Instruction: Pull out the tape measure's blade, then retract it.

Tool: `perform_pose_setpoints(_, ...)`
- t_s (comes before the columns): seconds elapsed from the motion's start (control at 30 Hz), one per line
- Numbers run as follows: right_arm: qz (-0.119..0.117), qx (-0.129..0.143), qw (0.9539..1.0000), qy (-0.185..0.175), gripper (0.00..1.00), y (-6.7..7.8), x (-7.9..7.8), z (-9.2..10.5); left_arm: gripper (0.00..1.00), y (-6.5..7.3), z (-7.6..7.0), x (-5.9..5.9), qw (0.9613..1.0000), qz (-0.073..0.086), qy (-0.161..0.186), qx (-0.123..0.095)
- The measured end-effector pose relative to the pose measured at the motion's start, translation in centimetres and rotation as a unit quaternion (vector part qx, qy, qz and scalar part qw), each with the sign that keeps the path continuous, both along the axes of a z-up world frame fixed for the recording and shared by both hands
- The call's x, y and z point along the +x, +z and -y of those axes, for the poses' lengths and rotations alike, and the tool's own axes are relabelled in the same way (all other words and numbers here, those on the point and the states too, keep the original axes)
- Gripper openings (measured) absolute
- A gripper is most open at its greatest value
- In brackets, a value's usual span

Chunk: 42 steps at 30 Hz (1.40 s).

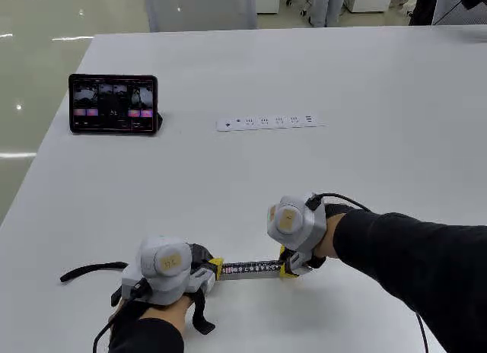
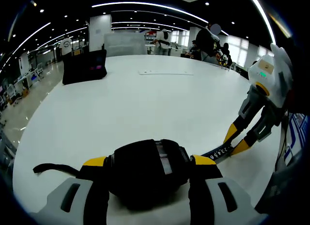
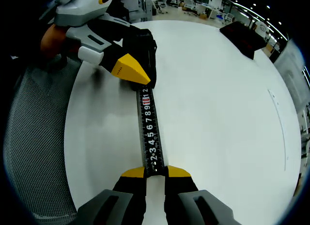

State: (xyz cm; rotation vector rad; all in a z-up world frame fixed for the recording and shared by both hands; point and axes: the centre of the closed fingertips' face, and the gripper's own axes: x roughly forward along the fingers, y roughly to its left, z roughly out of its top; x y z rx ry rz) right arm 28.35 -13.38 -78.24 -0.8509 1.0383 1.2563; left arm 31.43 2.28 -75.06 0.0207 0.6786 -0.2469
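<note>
The black tape measure case (image 1: 199, 256) sits on the white table (image 1: 342, 102), close to the table's near edge, clamped between the yellow-tipped jaws of the left gripper (image 1: 207, 271), which stand apart by the width of the case and press on both of its sides. From the case's right side the blade (image 1: 249, 269) runs out in a short straight stretch, low along the tabletop, numbers facing up. At the far end of that stretch from the case, the right gripper (image 1: 288, 268) has its jaws drawn narrow and pinched on the blade's tip; in the right gripper view the two yellow tips meet around the blade near its first numerals. A black strap (image 1: 91, 271) trails from the case's left side and lies flat on the table.

Beyond the case, away from the person, the tabletop is open and bare for a long way. A white power strip (image 1: 268, 122) lies well beyond the case and slightly to its right, and a tablet (image 1: 113, 103) stands propped well beyond the case to its left, near the table's left edge. To the right of the case, past the right gripper, the surface stays open up to the person's dark sleeve. The near edge lies just beside both grippers, so little table remains on the person's side of the case
</note>
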Motion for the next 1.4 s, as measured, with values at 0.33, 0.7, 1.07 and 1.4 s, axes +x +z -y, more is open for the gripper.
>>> perform_pose_setpoints(0.33,0.0,0.001,1.0,0.001,0.09,0.0,0.0,-0.6,0.62,0.0,0.0,0.0,1.0,-0.002,0.001,0.0)
perform_pose_setpoints(0.7,0.002,0.0,1.0,0.005,0.09,-0.1,0.0,-1.2,0.63,-0.1,0.0,-0.1,1.0,-0.005,0.001,0.0)
perform_pose_setpoints(1.07,0.004,0.004,1.0,0.007,0.09,0.0,0.0,-1.6,0.63,-0.1,0.0,-0.1,1.0,-0.008,0.0,0.0)
perform_pose_setpoints(1.4,0.001,0.006,0.9999,0.013,0.09,0.0,0.1,-2.1,0.62,-0.1,0.0,-0.1,0.9999,-0.014,0.0,-0.002)
